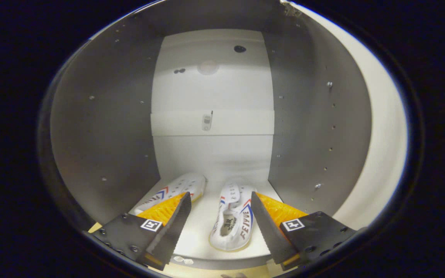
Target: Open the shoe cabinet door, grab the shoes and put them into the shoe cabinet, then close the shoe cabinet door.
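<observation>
Both shoes (232,218) are seen lying on the shoe cabinet (102,127) floor. The hand-held gripper (220,227) is held released, one shoe between its fingers. If withdrawn carelessly, that shoe could be snagged and dragged out.

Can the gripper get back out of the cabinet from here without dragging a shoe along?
Probably yes. The gripper is open, its fingers spread wide; the right shoe lies loose on the shelf between them, the left shoe partly behind the left finger.
</observation>
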Demonstrator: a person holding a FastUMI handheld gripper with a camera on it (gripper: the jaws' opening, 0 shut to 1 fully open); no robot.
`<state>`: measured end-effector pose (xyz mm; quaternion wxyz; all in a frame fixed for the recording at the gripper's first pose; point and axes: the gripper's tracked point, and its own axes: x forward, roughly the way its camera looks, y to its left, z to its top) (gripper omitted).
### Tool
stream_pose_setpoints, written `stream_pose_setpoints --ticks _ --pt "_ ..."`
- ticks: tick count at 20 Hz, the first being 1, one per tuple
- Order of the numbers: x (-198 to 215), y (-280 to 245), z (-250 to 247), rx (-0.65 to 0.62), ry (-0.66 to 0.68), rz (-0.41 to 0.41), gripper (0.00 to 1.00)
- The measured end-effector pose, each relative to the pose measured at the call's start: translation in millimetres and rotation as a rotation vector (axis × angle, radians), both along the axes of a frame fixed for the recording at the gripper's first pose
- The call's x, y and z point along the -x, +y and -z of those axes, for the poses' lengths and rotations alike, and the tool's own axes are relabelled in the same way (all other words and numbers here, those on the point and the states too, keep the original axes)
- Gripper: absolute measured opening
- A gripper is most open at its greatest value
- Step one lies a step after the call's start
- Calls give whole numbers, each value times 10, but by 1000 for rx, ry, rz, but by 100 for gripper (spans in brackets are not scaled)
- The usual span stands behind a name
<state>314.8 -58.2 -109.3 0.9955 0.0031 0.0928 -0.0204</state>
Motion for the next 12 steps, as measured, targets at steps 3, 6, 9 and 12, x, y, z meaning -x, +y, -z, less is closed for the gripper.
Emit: stream_pose_setpoints --ticks 3,6,9,12 --pt "462 168 -162 -7 -16 -40 97" --pt "1014 327 -320 -12 -35 -78 97" --pt "1589 441 -422 -21 -34 -94 97" --pt "2114 567 -585 -25 -62 -93 97"
